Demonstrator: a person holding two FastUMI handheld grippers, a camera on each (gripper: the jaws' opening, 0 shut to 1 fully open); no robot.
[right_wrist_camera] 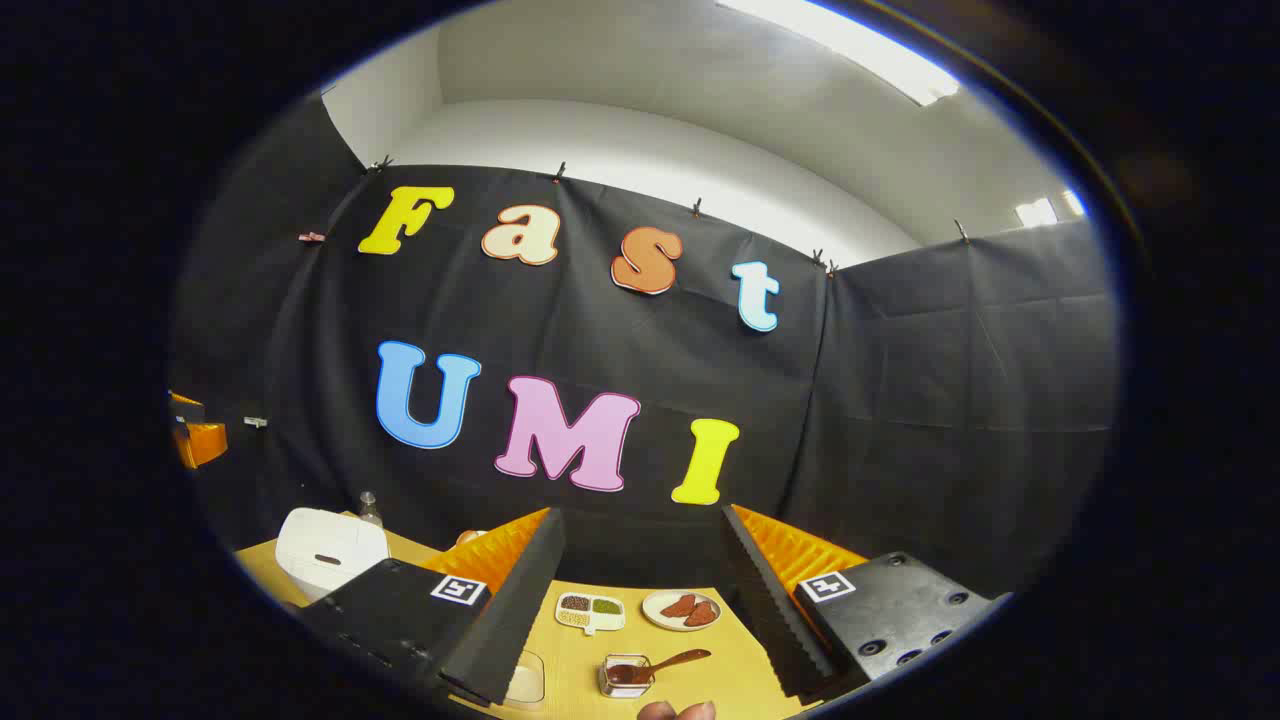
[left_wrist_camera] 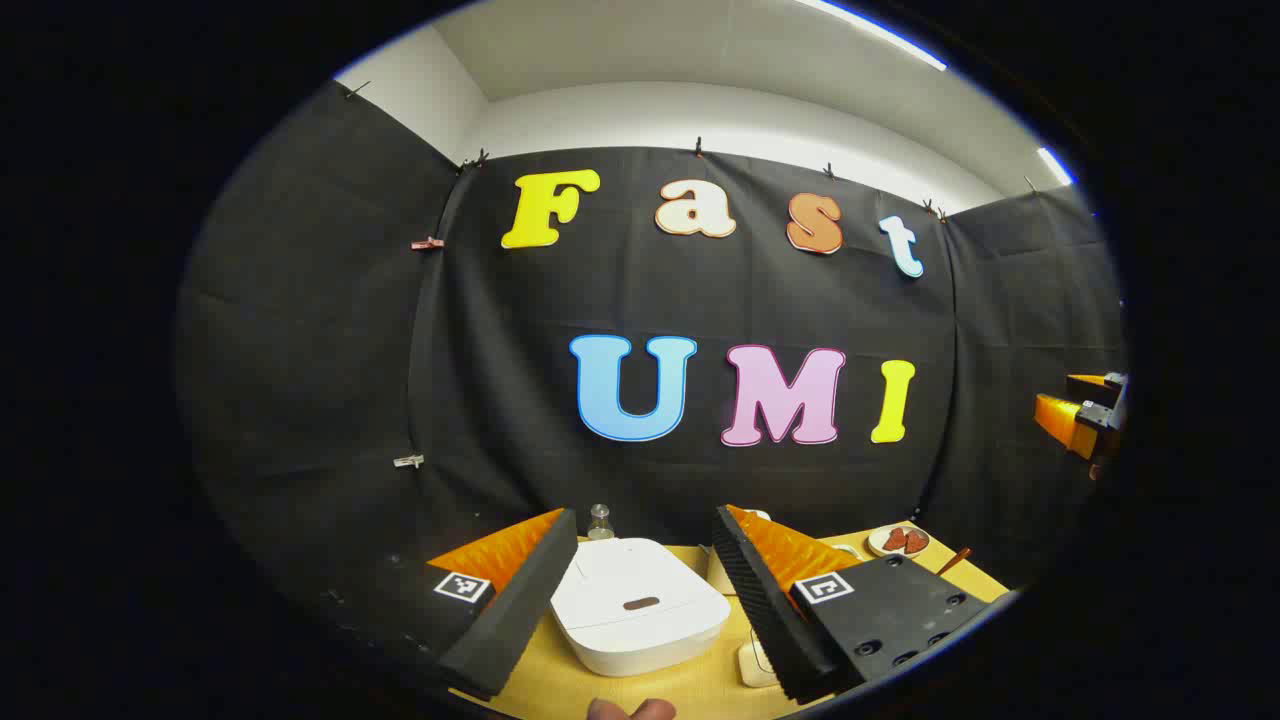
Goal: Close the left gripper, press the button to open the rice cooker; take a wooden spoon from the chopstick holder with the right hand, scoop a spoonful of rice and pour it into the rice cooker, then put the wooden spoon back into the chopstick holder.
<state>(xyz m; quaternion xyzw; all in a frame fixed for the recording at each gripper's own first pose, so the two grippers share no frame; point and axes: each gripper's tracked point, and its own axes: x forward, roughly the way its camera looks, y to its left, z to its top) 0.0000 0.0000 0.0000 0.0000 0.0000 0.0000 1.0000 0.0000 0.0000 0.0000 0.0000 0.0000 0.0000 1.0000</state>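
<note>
The white rice cooker (left_wrist_camera: 640, 610) stands on the yellow table (left_wrist_camera: 700, 690) with its lid down, seen between the spread fingers of my left gripper (left_wrist_camera: 645, 515), which is open and holds nothing. In the right gripper view the cooker (right_wrist_camera: 330, 548) is far left. My right gripper (right_wrist_camera: 640, 515) is open too, raised above the table. Below it a wooden spoon (right_wrist_camera: 668, 662) rests in a small glass holder (right_wrist_camera: 622, 678), handle pointing right. A white divided dish of grains (right_wrist_camera: 590, 612) lies just behind it. The spoon's handle (left_wrist_camera: 955, 560) also shows in the left gripper view.
A plate with reddish pieces (right_wrist_camera: 682, 610) sits beside the divided dish, and a clear container (right_wrist_camera: 525, 682) lies by my right gripper's left finger. A small glass bottle (left_wrist_camera: 599, 520) stands behind the cooker. A person's fingertip (left_wrist_camera: 630, 709) shows at the bottom edge.
</note>
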